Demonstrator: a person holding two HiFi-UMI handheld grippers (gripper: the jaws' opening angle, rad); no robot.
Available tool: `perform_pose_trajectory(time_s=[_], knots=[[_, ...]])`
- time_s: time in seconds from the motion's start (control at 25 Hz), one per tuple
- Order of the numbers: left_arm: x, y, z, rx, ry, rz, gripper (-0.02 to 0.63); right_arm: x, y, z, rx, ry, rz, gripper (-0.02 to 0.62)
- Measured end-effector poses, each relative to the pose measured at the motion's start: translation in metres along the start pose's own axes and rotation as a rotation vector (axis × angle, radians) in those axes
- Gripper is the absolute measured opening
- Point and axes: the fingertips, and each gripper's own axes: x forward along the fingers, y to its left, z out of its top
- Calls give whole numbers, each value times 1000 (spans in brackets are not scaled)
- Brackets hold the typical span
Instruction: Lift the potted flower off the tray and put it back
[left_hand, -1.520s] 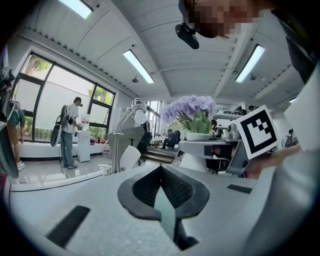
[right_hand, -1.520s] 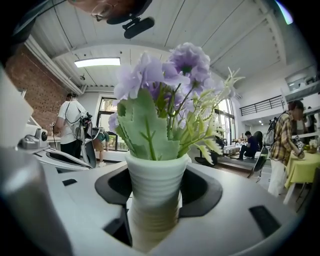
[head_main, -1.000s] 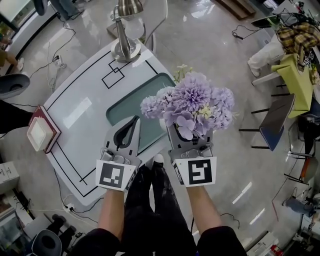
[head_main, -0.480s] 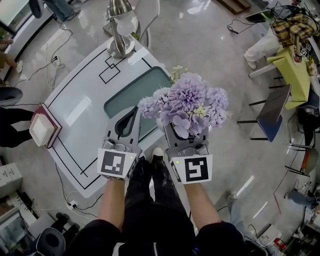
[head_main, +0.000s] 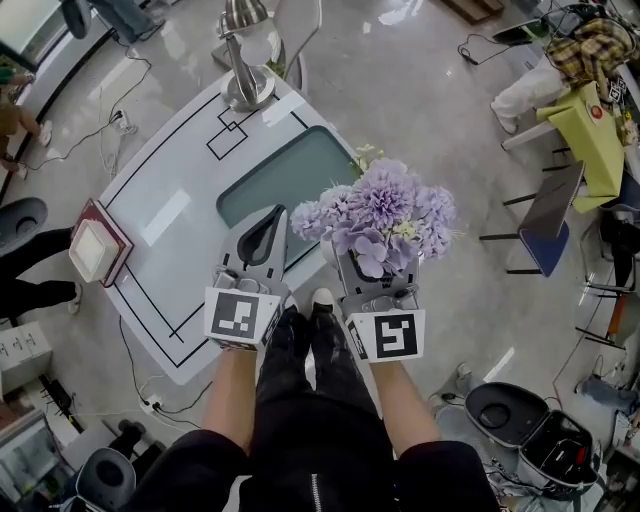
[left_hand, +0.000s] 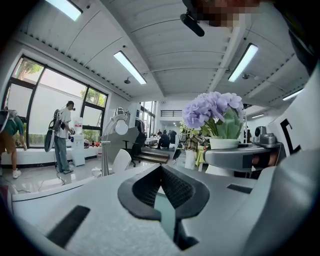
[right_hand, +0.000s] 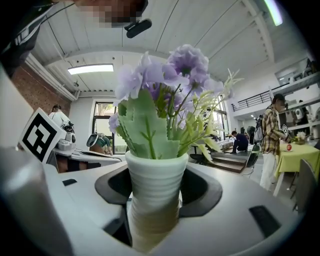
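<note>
A potted flower (head_main: 385, 210) with purple blooms and a white ribbed pot (right_hand: 155, 190) hangs in the air, off the teal tray (head_main: 280, 175). My right gripper (head_main: 375, 268) is shut on the pot, one pad on each side of it (right_hand: 156, 200). The blooms hide its fingertips in the head view. They hang over the tray's near right corner and the table edge. My left gripper (head_main: 270, 215) hovers beside the flower over the tray's near edge, shut with nothing in it (left_hand: 161, 172). The flower (left_hand: 212, 110) shows at the right of the left gripper view.
The tray lies on a white table (head_main: 170, 215) with black lines. A silver lamp (head_main: 247, 85) stands at its far corner, and a red book with a white box (head_main: 95, 250) sits at its left edge. On the floor to the right are a chair (head_main: 550, 225) and a yellow table (head_main: 590, 140).
The right gripper has carried the flower a little toward me, away from the tray's middle. The left gripper has risen slightly. Both grips look the same.
</note>
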Motion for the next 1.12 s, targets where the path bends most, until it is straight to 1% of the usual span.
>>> perform_pose_trajectory(time_s=[0.2,0.36,0.56,0.72,0.88,0.96,1.04,1.12], knots=[[-7,-3,-7,-15,21,-8,5,-4,3,-5,5,4,-2,244],[-10,-2,-7,-1,14,-10,5,-5,6,-4,1,5,3,244],[-12,-1,-6,-21,22,-17,5,-3,11,0,-2,4,8,244],[-14,3,-5,-14,12,-18,4,-1,15,0,-3,7,15,244],[-15,6,-9,-30,41,-12,3,3,19,-1,-5,11,23,244],[-15,4,-10,-39,46,-25,3,4,22,-1,-5,12,27,244],[-16,3,-10,-25,34,-44,3,6,24,-2,-5,13,31,244],[-17,5,-9,-32,34,-50,5,10,28,-3,-6,21,35,244]])
